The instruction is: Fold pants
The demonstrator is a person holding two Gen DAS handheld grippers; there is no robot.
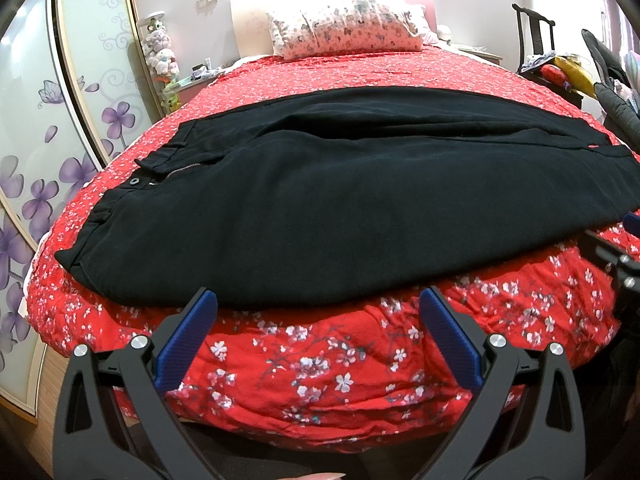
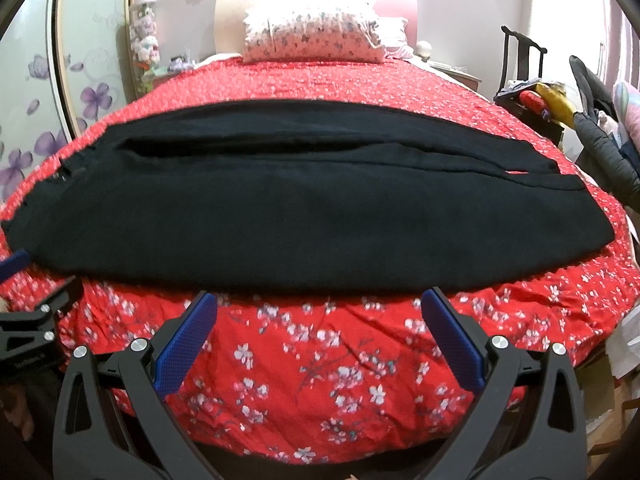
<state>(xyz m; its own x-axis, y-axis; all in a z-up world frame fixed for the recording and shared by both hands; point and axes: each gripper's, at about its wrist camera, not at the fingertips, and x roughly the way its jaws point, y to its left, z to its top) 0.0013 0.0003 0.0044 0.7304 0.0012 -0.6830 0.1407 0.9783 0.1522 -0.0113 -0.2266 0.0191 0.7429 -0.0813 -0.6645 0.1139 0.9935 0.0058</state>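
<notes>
Black pants (image 1: 340, 200) lie flat across the red flowered bed (image 1: 340, 360), waistband with button and zip at the left, leg ends at the right. One leg lies along the other lengthwise. My left gripper (image 1: 319, 302) is open just short of the pants' near edge, nothing between its blue pads. In the right wrist view the same pants (image 2: 280, 216) span the bed, and my right gripper (image 2: 319, 302) stands open in front of their near edge, over bare bedspread (image 2: 320, 360). Each gripper shows at the side of the other's view.
A flowered pillow (image 1: 344, 28) lies at the head of the bed. Sliding doors with purple flowers (image 1: 48, 128) stand at the left. A dark chair (image 1: 536, 40) piled with clothes and toys stands at the right, with a dark padded jacket (image 2: 604, 148) beside it.
</notes>
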